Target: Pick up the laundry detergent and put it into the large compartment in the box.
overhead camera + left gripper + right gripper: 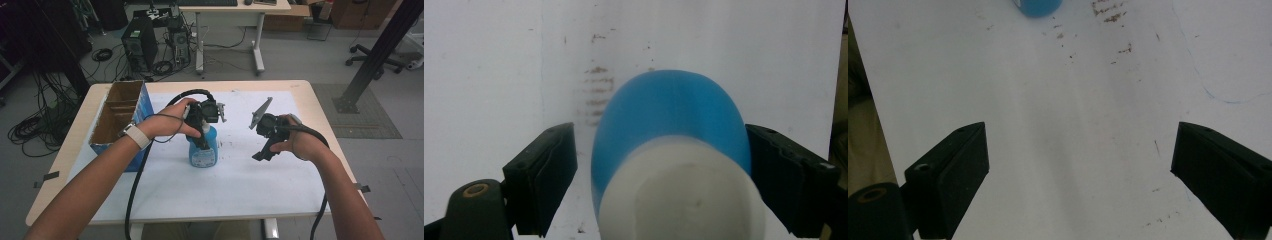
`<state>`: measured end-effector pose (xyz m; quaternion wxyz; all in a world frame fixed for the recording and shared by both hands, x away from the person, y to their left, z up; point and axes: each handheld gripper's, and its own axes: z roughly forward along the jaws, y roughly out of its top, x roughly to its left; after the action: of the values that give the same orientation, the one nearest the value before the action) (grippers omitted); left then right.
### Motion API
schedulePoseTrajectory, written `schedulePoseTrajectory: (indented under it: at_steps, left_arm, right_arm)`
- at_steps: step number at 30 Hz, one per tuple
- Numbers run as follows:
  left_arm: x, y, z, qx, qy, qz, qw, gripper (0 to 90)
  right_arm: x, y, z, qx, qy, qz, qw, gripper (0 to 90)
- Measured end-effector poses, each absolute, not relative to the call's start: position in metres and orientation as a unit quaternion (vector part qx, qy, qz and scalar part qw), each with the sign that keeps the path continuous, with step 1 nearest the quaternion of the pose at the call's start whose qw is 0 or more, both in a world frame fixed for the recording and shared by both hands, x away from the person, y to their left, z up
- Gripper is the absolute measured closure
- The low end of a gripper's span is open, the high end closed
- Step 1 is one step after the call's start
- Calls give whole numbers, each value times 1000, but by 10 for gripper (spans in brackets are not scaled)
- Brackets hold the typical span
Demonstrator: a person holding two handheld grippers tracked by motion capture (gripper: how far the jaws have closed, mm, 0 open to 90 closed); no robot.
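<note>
A blue bottle (pixel 204 152) with a white cap stands upright on the white sheet near the table's middle. My left gripper (pixel 202 136) comes down over its top. In the left gripper view the bottle (pixel 669 107) and its white cap (pixel 679 195) sit between the jaws of the left gripper (pixel 661 136). The right jaw lies against or just beside the blue wall, and a gap shows at the left jaw, so the gripper is open. My right gripper (pixel 261 154) hovers to the right of the bottle. In its own view the right gripper (pixel 1083 134) is open over bare sheet, with the bottle's base (pixel 1038 6) far off.
An open cardboard box (pixel 117 117) with blue sides stands at the table's left, close to my left forearm. The white sheet (pixel 225 190) covers most of the wooden table (pixel 320 115) and carries brown specks. Cables trail from both grippers toward the near edge.
</note>
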<state>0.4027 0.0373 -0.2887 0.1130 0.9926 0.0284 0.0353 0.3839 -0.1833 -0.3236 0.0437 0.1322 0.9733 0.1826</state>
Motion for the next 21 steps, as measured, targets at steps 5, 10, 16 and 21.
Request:
schedulePoseTrajectory:
  at_steps: [5,10,16,21]
  left_arm:
    - [404,38,-291,993,29,30,112,194]
    - [406,40,-292,993,33,25,115,237]
    - [406,41,-292,992,35,22,118,249]
    - [405,42,-292,992,30,23,118,298]
  right_arm:
    - [384,-184,-323,133,973,183,44,83]
    - [383,-185,-323,134,973,183,45,84]
    - [383,-186,-324,134,973,183,44,83]
    - [383,-185,-324,134,973,183,43,83]
